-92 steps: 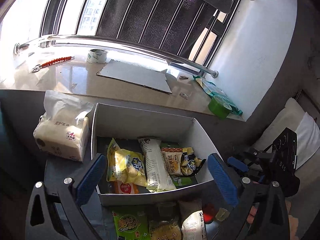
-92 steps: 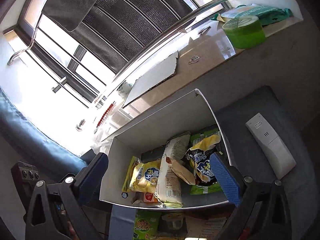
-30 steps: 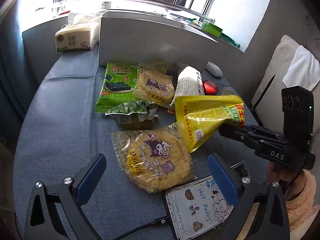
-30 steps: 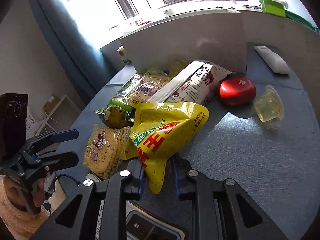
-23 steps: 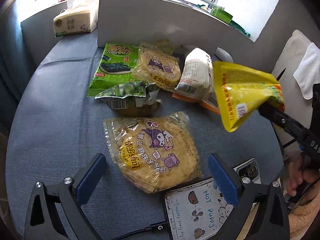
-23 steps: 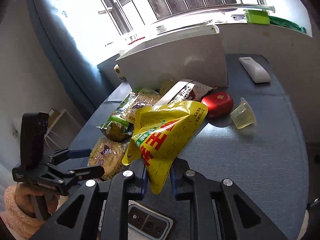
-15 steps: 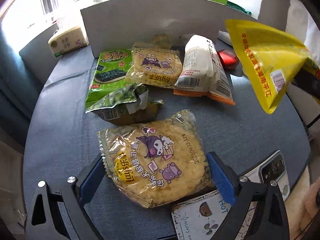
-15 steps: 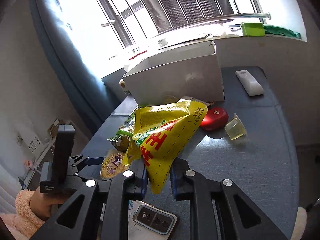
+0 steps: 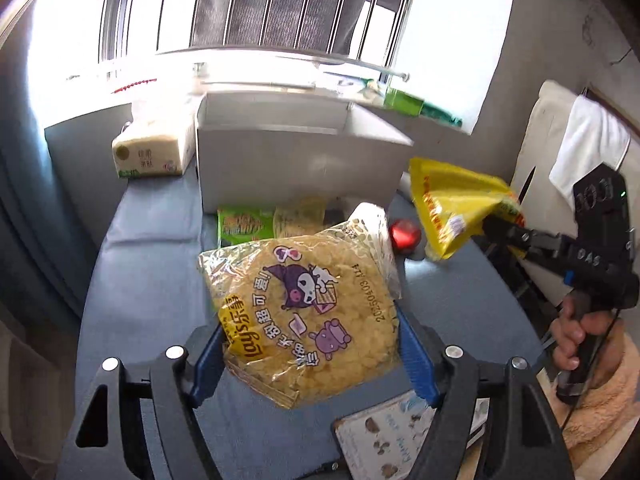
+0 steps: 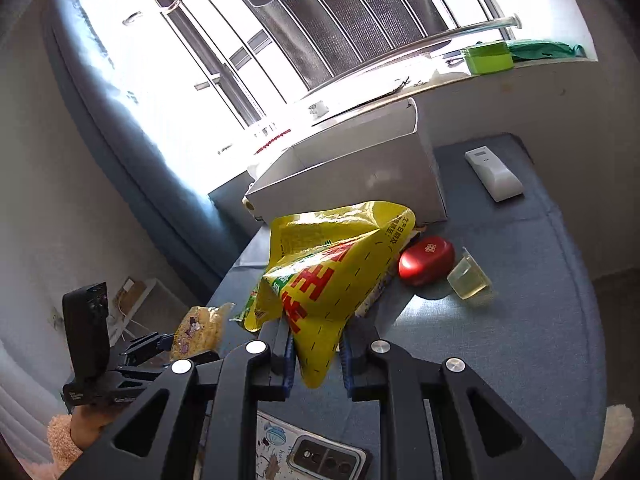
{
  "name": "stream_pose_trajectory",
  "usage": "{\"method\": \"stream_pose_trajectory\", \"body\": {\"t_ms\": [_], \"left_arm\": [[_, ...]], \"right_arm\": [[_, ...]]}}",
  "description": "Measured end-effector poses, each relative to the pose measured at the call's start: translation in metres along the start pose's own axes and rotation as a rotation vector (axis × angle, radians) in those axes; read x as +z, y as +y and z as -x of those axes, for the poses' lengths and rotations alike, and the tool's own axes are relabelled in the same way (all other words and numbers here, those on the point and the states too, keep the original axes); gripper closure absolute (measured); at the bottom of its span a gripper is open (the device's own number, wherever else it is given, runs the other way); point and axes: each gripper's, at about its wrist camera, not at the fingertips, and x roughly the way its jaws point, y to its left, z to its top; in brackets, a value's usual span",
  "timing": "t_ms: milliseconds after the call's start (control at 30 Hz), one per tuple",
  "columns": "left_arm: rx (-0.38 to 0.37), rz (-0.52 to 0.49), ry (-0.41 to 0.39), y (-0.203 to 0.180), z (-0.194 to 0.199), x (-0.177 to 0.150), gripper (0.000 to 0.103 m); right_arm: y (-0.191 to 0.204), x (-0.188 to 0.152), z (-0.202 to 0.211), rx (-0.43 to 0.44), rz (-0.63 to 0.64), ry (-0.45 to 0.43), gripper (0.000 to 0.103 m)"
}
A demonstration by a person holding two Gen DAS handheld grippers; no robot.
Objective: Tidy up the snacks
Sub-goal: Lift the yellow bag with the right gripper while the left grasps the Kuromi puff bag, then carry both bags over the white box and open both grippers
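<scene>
My left gripper (image 9: 310, 364) is shut on a round clear Lay's chip bag (image 9: 304, 312) with cartoon figures and holds it up off the blue table (image 9: 152, 232). My right gripper (image 10: 316, 354) is shut on a yellow snack bag (image 10: 332, 280) with red letters, also lifted; the bag shows in the left wrist view (image 9: 452, 208) too, right of the white box (image 9: 300, 164). The box stands at the table's far side, its inside hidden. A green snack pack (image 9: 244, 222) and other bags lie in front of the box.
A red oval case (image 10: 426, 260) and a clear jelly cup (image 10: 468, 274) lie right of the snacks. A white remote (image 10: 494, 174) lies right of the box, a tissue pack (image 9: 152, 152) to its left. A phone (image 10: 328, 458) and a printed card (image 9: 392, 436) lie at the near edge.
My left gripper has closed on the Lay's bag and lifted it off the table. My right gripper has carried the yellow bag higher, and both views now face the box.
</scene>
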Motion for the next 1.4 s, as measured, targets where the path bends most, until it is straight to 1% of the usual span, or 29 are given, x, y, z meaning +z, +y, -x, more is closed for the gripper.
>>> {"method": "stream_pose_trajectory", "body": {"t_ms": [33, 100, 133, 167, 233, 267, 300, 367, 433, 467, 567, 600, 633, 667, 700, 733, 767, 800, 900, 1000, 1067, 1133, 1167, 1233, 1333, 1400], "left_arm": [[-0.016, -0.008, -0.017, 0.001, 0.001, 0.013, 0.024], [0.008, -0.039, -0.057, 0.003, -0.001, 0.039, 0.024], [0.007, -0.048, -0.068, 0.009, -0.007, 0.056, 0.024], [-0.009, -0.041, -0.075, 0.014, -0.013, 0.071, 0.024], [-0.056, -0.036, -0.116, 0.025, -0.027, 0.105, 0.024], [-0.048, -0.045, -0.135, 0.029, -0.037, 0.123, 0.024], [-0.025, -0.052, -0.141, 0.033, -0.046, 0.140, 0.024], [0.009, -0.047, -0.125, 0.036, -0.067, 0.170, 0.024], [0.014, -0.011, -0.100, 0.046, -0.088, 0.195, 0.024], [0.026, 0.008, -0.088, 0.049, -0.100, 0.204, 0.024], [0.061, 0.005, -0.071, 0.055, -0.128, 0.219, 0.024], [0.075, 0.002, -0.061, 0.057, -0.134, 0.221, 0.022], [0.082, 0.005, -0.038, 0.058, -0.142, 0.223, 0.014], [0.099, 0.016, -0.014, 0.060, -0.146, 0.219, 0.007], [0.120, 0.024, 0.008, 0.062, -0.152, 0.217, 0.000], [0.150, 0.015, 0.022, 0.062, -0.155, 0.214, 0.000], [0.168, 0.004, 0.017, 0.061, -0.154, 0.208, 0.000], [0.168, -0.004, 0.015, 0.061, -0.152, 0.204, 0.000], [0.160, -0.015, 0.013, 0.061, -0.141, 0.193, 0.000], [0.148, -0.011, -0.002, 0.061, -0.125, 0.186, 0.000], [0.144, -0.021, -0.026, 0.057, -0.108, 0.180, 0.000], [0.131, -0.023, -0.062, 0.049, -0.085, 0.169, 0.000], [0.116, -0.019, -0.084, 0.045, -0.074, 0.163, 0.000], [0.073, -0.026, -0.122, 0.032, -0.052, 0.151, 0.000], [0.058, -0.052, -0.170, 0.013, -0.021, 0.128, 0.000], [0.064, -0.058, -0.188, 0.005, -0.005, 0.111, 0.000]], "right_arm": [[-0.001, 0.007, -0.004, 0.012, -0.003, -0.006, 0.084], [0.001, 0.025, -0.013, 0.013, 0.002, -0.013, 0.084], [0.002, 0.035, -0.018, 0.013, 0.000, -0.018, 0.084], [0.003, 0.046, -0.023, 0.021, -0.009, -0.028, 0.084], [0.000, 0.069, -0.034, 0.029, -0.053, -0.049, 0.084], [-0.003, 0.080, -0.041, 0.028, -0.085, -0.058, 0.084], [-0.005, 0.092, -0.048, 0.033, -0.116, -0.065, 0.084], [-0.011, 0.114, -0.062, 0.031, -0.161, -0.079, 0.084], [-0.014, 0.134, -0.076, 0.013, -0.180, -0.089, 0.084], [-0.017, 0.142, -0.083, 0.000, -0.191, -0.089, 0.084], [-0.028, 0.162, -0.103, -0.013, -0.227, -0.084, 0.084], [-0.032, 0.167, -0.110, -0.010, -0.241, -0.078, 0.084], [-0.036, 0.172, -0.116, -0.003, -0.254, -0.075, 0.084], [-0.040, 0.177, -0.121, 0.004, -0.259, -0.074, 0.081], [-0.043, 0.180, -0.127, 0.009, -0.260, -0.064, 0.080], [-0.046, 0.183, -0.133, -0.001, -0.273, -0.047, 0.053], [-0.051, 0.183, -0.135, -0.021, -0.295, -0.041, 0.010], [-0.055, 0.182, -0.133, -0.017, -0.313, -0.060, 0.000], [-0.059, 0.179, -0.121, 0.011, -0.311, -0.087, 0.000], [-0.059, 0.173, -0.108, -0.011, -0.303, -0.097, 0.000], [-0.055, 0.167, -0.099, -0.003, -0.294, -0.087, 0.000], [-0.048, 0.160, -0.084, 0.017, -0.275, -0.097, 0.000], [-0.043, 0.158, -0.077, 0.024, -0.251, -0.109, 0.000], [-0.031, 0.153, -0.062, 0.011, -0.187, -0.115, 0.000], [-0.012, 0.143, -0.042, -0.008, -0.102, -0.108, 0.000], [-0.001, 0.132, -0.030, -0.017, -0.049, -0.103, 0.000]]}}
